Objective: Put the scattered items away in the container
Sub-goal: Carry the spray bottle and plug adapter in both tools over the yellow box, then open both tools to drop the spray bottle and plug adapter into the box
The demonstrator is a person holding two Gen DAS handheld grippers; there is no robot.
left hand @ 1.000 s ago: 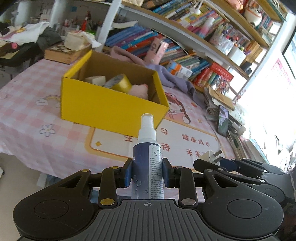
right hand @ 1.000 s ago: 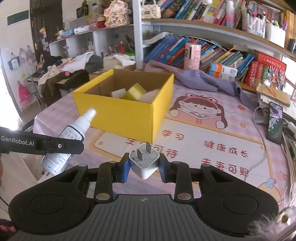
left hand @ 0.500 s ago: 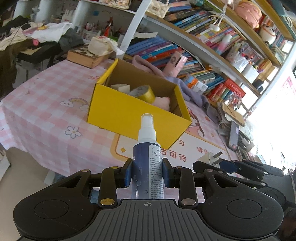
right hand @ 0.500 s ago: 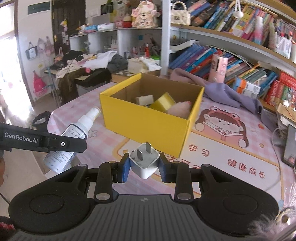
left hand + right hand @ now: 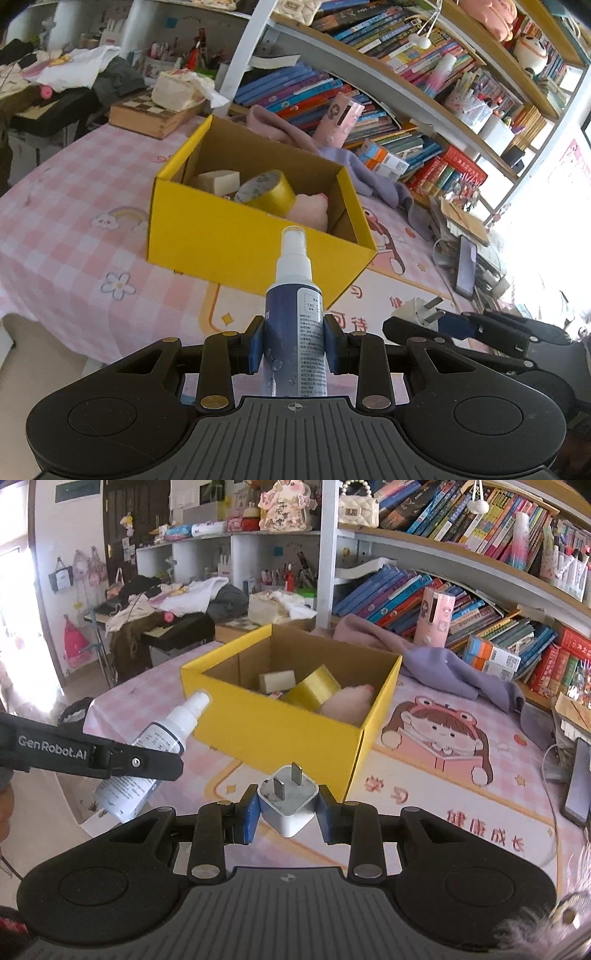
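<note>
Left gripper (image 5: 294, 343): pads pressed on the body of the spray bottle (image 5: 294, 325); bottle upright in the left wrist view, nozzle toward the box, held in the air off the table's near edge.
Right gripper (image 5: 286, 812): pads pinching the plug (image 5: 287, 800) by its white sides; two flat prongs point up and forward; held above the mat, just short of the box's near corner.
Mat (image 5: 461, 812): cartoon print with red characters, flat on the table, under the box's near corner.
Table (image 5: 55, 236): pink checked cloth with flower and rainbow prints.
Box (image 5: 280, 734): yellow outside, brown inside, open top, standing on the table ahead of both grippers.
Box contents: tape roll (image 5: 267, 190) in the middle, pale block (image 5: 218, 181) to its left, pink soft item (image 5: 347, 701) against the right wall.
Phone (image 5: 466, 264): dark, lying right of the box, near the table edge.
Cloth (image 5: 443, 668): purple, bunched behind the box.
Shelves (image 5: 461, 554): books, behind the table.
</note>
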